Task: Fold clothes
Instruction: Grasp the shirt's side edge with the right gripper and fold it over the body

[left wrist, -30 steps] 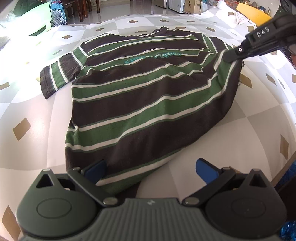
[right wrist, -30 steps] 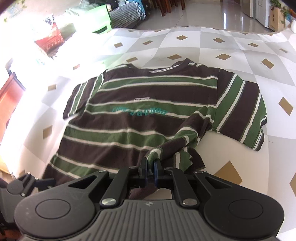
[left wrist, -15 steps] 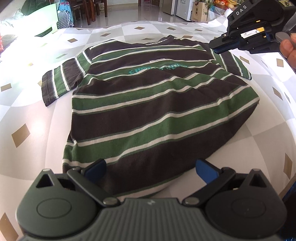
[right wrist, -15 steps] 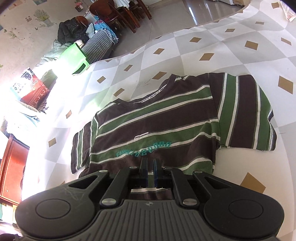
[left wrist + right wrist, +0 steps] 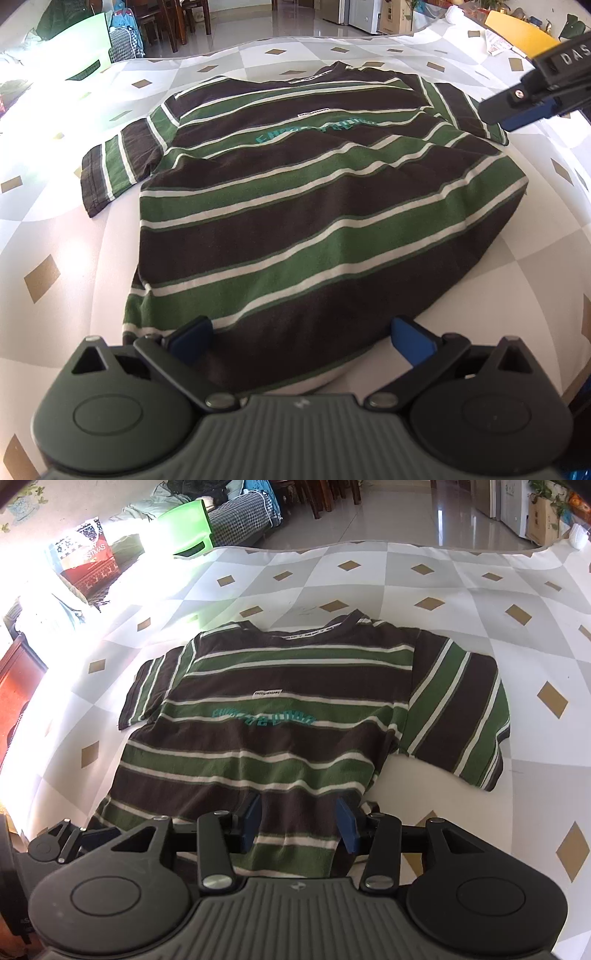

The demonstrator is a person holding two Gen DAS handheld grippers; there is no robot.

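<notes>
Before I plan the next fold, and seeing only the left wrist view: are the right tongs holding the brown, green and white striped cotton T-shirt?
Observer: No. The right tongs have just been opening. Their jaws stand apart over the striped T-shirt, with fabric near its hem between them but not pinched.
Operator: And the sleeve behind those tongs in my view?
Observer: That short sleeve lies spread flat on the diamond-patterned white sheet, not folded in.

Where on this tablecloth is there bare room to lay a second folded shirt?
Bare tablecloth runs beyond the striped T-shirt collar, and right of its right sleeve. Left of the left sleeve is bare too. The near edge is crowded by both tools.
</notes>
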